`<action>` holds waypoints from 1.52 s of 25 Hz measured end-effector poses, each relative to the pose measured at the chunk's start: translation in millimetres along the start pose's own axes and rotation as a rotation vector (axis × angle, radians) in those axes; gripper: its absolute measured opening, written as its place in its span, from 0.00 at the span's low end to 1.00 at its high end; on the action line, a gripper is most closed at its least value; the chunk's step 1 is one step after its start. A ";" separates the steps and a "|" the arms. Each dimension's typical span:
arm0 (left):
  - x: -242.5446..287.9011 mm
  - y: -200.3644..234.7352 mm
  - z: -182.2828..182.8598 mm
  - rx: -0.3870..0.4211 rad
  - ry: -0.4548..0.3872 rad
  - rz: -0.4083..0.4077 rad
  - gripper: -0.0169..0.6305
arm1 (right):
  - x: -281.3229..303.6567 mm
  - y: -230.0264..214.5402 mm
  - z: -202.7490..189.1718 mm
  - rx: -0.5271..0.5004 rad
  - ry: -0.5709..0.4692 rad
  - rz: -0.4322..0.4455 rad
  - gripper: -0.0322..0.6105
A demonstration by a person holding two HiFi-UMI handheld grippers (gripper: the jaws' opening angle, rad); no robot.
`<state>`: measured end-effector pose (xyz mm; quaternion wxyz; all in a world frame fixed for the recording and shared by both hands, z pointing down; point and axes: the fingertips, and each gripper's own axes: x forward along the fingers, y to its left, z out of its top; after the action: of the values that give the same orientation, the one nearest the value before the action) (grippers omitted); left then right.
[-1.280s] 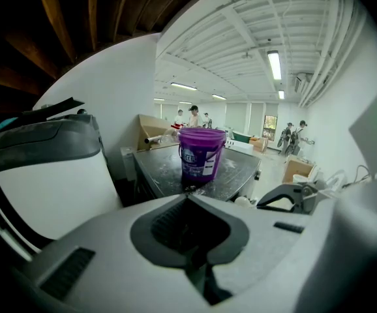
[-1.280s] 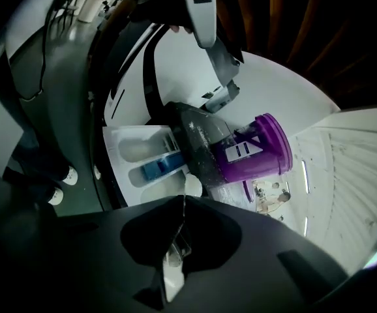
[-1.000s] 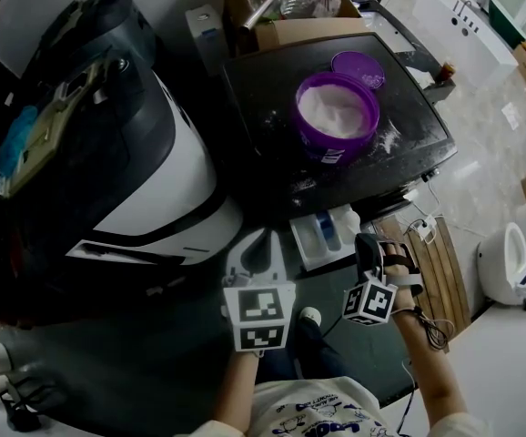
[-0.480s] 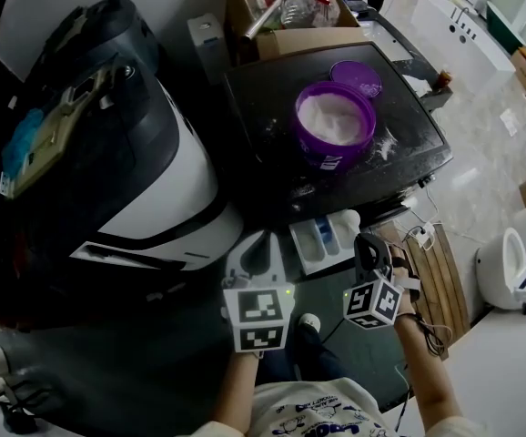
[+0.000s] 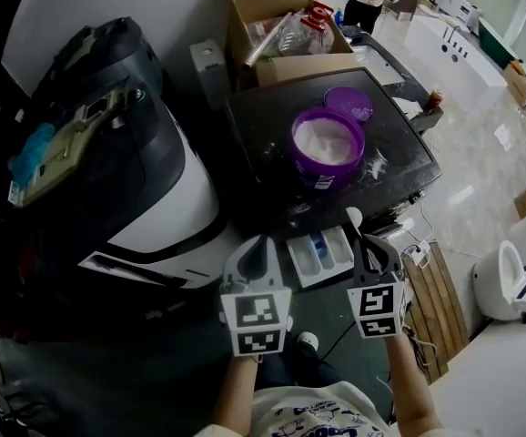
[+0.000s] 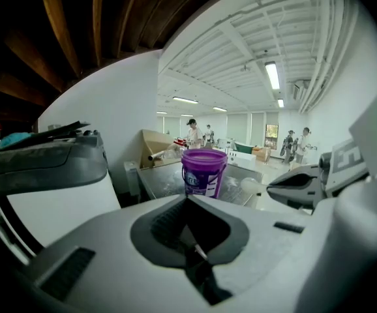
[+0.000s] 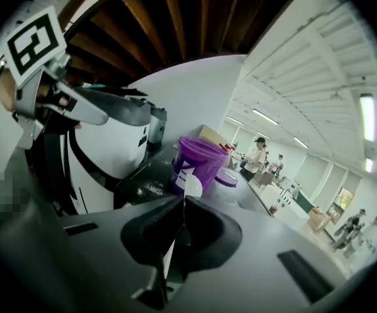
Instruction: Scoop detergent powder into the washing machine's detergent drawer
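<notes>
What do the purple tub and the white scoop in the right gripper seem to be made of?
The purple tub looks like glossy plastic: smooth, even colour, a thin rim and a printed label. The white scoop is probably thin plastic with a dull, slightly translucent look; the right gripper is shut on its flat handle.

pwdr tub [image 5: 327, 148] on washer [image 5: 263, 135], lid [image 5: 348, 104] behind
</notes>
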<state>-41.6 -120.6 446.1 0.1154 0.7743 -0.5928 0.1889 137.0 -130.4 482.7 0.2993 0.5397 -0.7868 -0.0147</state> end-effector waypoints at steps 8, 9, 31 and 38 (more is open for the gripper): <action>-14.0 0.0 34.3 0.015 -0.082 0.015 0.03 | -25.7 -30.7 52.4 0.178 -0.136 -0.086 0.08; -16.0 -0.2 38.3 0.017 -0.092 0.017 0.03 | -29.1 -33.8 57.7 0.192 -0.151 -0.094 0.08; -53.9 -4.1 104.3 0.057 -0.271 0.038 0.03 | -90.9 -62.6 134.3 0.323 -0.393 -0.169 0.08; -62.9 -4.1 113.4 0.063 -0.298 0.043 0.03 | -99.6 -63.2 138.9 0.336 -0.410 -0.166 0.08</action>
<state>-34.1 -110.2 317.0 -0.0022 0.7840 -0.6137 0.0930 146.2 -112.9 301.6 0.0377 0.6301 -0.7754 -0.0176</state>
